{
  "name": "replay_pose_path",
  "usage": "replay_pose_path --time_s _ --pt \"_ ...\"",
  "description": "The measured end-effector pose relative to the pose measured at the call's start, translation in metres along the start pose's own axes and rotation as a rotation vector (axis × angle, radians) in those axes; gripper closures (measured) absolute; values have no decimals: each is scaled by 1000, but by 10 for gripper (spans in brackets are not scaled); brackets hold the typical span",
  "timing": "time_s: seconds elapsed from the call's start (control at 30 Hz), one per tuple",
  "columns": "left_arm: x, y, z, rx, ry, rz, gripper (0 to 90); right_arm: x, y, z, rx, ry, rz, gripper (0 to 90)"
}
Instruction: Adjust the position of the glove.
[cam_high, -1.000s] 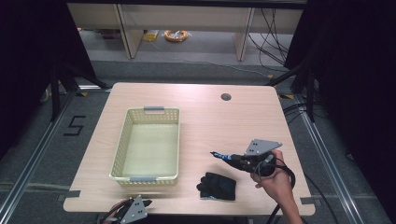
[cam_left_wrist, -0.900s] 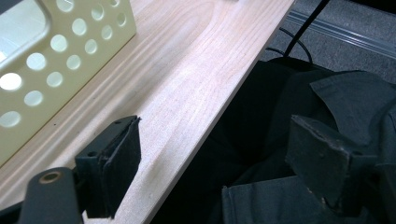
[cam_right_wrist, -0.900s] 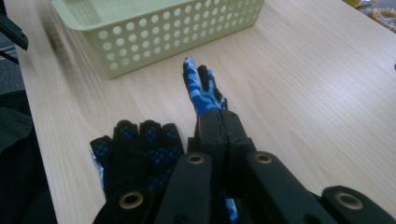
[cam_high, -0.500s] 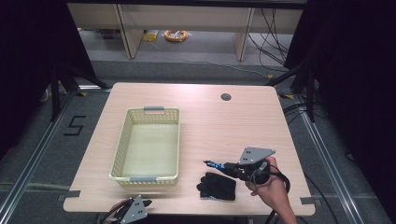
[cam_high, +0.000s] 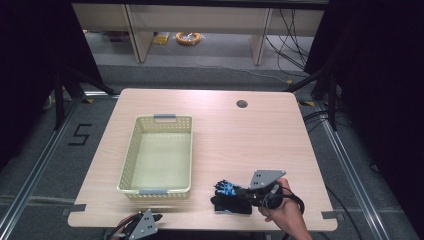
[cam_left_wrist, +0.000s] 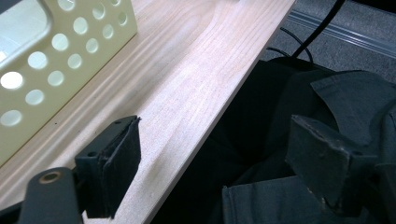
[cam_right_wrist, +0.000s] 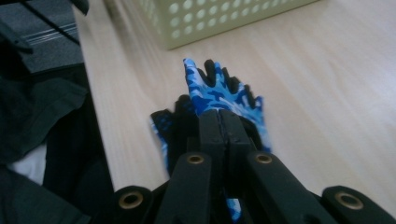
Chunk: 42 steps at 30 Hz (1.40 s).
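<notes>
Black jaws of the right gripper (cam_right_wrist: 223, 122) are pressed together with nothing between them, their tips right over the blue camouflage glove (cam_right_wrist: 215, 93), which lies flat on the wooden table (cam_high: 260, 135) just under and ahead of them. Beyond the glove sits the pale yellow perforated basket (cam_high: 159, 152). Off to its other side, the left gripper (cam_left_wrist: 215, 158) hangs at the table's near edge, jaws wide apart, holding nothing.
</notes>
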<state>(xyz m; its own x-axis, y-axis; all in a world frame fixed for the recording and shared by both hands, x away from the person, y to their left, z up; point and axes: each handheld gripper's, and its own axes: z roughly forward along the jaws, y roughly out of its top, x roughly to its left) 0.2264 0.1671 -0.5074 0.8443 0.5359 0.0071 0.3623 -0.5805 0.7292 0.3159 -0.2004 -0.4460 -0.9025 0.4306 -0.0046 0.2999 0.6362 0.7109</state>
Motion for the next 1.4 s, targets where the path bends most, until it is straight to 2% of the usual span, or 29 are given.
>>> replay_pose_path --time_s 0.13,0.17,0.2,0.23,0.27,0.3,0.43,0.57,0.63,0.7,0.73,0.77,0.83,0.87,0.9,0.93,0.97,1.0,1.03,1.07,1.1,1.2,1.23,1.37,1.4 --pt "0 0 0 -1 1 -1 179 9 -7 10 24 34 -15 900" --pt "0 0 0 -1 2 -1 179 12 -10 11 49 28 -1 900" --pt "0 0 0 -1 3 -2 179 14 -12 15 57 40 -20 900" --pt "0 0 0 -1 2 1 179 17 -14 17 81 39 0 900" --pt "0 0 0 0 1 0 179 18 -16 20 74 47 -14 900" --pt "-1 0 0 -5 -3 -6 179 18 -17 21 92 58 -20 900" --pt "-1 0 1 -7 -5 -13 179 22 -24 29 129 62 -3 898" --pt "-1 0 1 -7 -8 -11 179 23 -25 32 122 70 -10 885" --pt "-1 0 1 -8 -6 -13 179 22 -25 30 108 63 2 839" --pt "-1 0 1 -7 -7 -10 179 23 -24 25 95 47 34 792" --pt "-1 0 1 -8 -7 -11 179 23 -24 20 82 19 51 770" --pt "-1 0 1 -8 -4 -12 179 23 -24 17 80 13 51 758" --pt "-1 0 1 -7 -5 -15 179 22 -25 10 45 -26 85 753" --pt "-1 0 1 -7 -5 -14 179 20 -27 6 31 -47 97 786" --pt "-1 0 1 -5 -9 -12 179 19 -28 2 40 -67 101 827" --pt "-1 0 1 -5 -9 -11 179 19 -30 -2 38 -95 136 871" --pt "-1 0 1 -5 -9 -10 180 18 -31 -5 30 -109 146 900" --pt "-1 0 1 -4 -10 -10 180 18 -32 -8 26 -140 144 900" --pt "0 0 1 3 -8 -5 180 19 -31 -10 39 -143 157 900" --pt "0 0 1 6 -10 -6 180 20 -31 -10 29 -157 147 900" --pt "0 0 1 11 -3 1 180 22 -31 -9 33 -150 154 900" --pt "-1 0 1 -7 -5 -14 180 32 -27 -5 48 -101 130 900" --pt "0 0 1 0 -1 -6 180 36 -27 -2 57 -81 112 900" --pt "-1 0 1 -5 -11 -12 180 50 -27 10 148 -7 72 900" --pt "-1 0 1 -5 -9 -11 180 49 -28 13 163 1 43 900"
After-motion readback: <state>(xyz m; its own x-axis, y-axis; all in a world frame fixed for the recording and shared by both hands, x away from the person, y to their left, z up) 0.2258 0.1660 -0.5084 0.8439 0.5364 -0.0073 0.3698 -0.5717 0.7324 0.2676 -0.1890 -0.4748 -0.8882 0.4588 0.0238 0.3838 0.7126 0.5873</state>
